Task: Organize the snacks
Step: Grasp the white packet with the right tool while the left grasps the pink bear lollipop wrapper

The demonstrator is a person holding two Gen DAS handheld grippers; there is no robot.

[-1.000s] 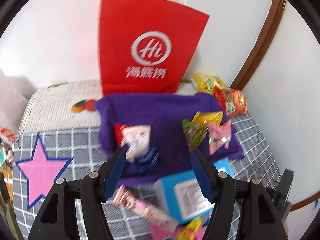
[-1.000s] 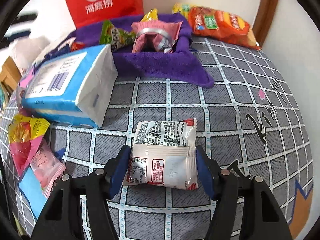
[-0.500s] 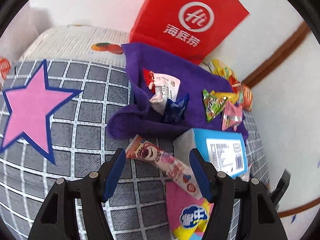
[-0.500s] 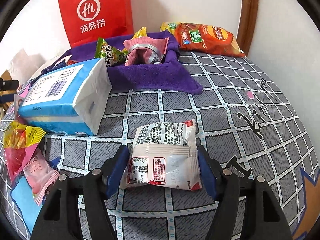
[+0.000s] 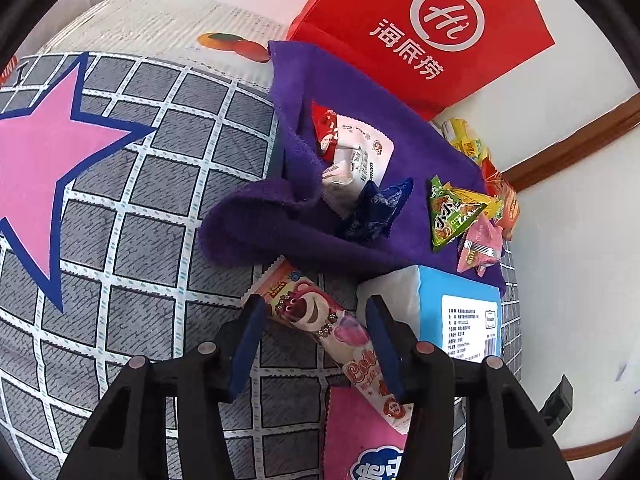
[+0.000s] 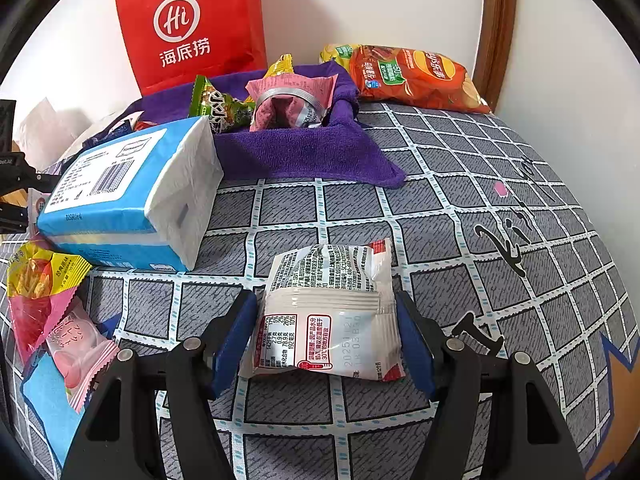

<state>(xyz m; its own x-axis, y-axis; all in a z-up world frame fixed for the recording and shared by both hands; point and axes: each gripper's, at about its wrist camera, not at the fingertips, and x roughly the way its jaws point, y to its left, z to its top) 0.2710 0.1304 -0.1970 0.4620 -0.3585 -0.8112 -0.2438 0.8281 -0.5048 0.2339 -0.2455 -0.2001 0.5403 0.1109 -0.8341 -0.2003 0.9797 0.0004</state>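
Left gripper [image 5: 314,338] jaws apart, straddling pink bear-print snack stick [image 5: 320,320] at 6 o'clock below purple cloth [image 5: 400,128] | right gripper [image 6: 326,340] apart around white sachet [image 6: 326,312], not visibly clamped | advice: centre stick mid-length, close gently.

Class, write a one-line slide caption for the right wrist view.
Right gripper open around a white snack packet lying on the grid-patterned cover, beside a blue tissue pack.

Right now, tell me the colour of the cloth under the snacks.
Purple cloth; clearest in the left wrist view.
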